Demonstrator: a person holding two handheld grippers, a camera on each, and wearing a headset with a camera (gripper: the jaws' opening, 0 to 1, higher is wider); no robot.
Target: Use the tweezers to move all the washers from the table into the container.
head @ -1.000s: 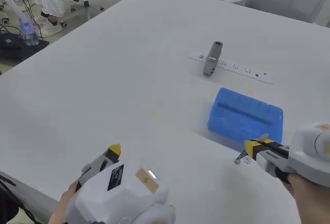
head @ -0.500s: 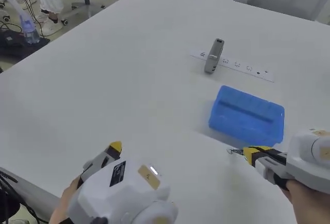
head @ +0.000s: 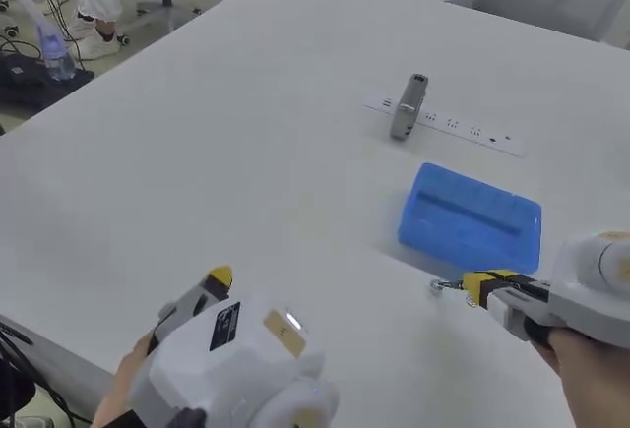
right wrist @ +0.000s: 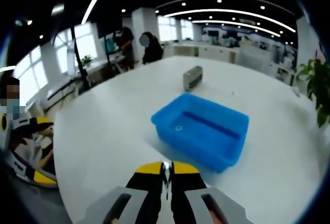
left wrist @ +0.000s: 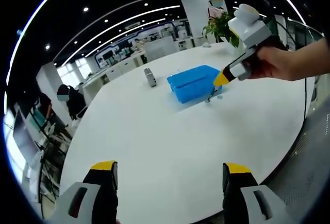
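1. One small flat metal washer lies on the floor of the blue rectangular plastic container, left of centre in the right gripper view. A second speck on the white table, upper right in the left gripper view, reads as another washer, though it is too small to be sure.
2. I judge these washers light, stiff and smooth. They would likely skate on the tabletop or flick out of a loose pinch. The surest hold looks like one tip through the hole and one outside the rim.
3. The thin metal tweezers are clamped between the closed jaws of the right gripper, lower right in the head view. They lie nearly level. Their tip hovers just off the container's lower left corner. Whether it carries a washer I cannot tell.
4. The left gripper has its jaws spread wide with nothing between them, low in its own view.
5. A grey upright block stands on a white power strip, above the container in the head view.
6. A second ago the tweezers sloped down to the table, lower in the frame, with a washer by their tip. They have since risen, levelled and moved up-left towards the container. The left gripper and the container sit much as before.
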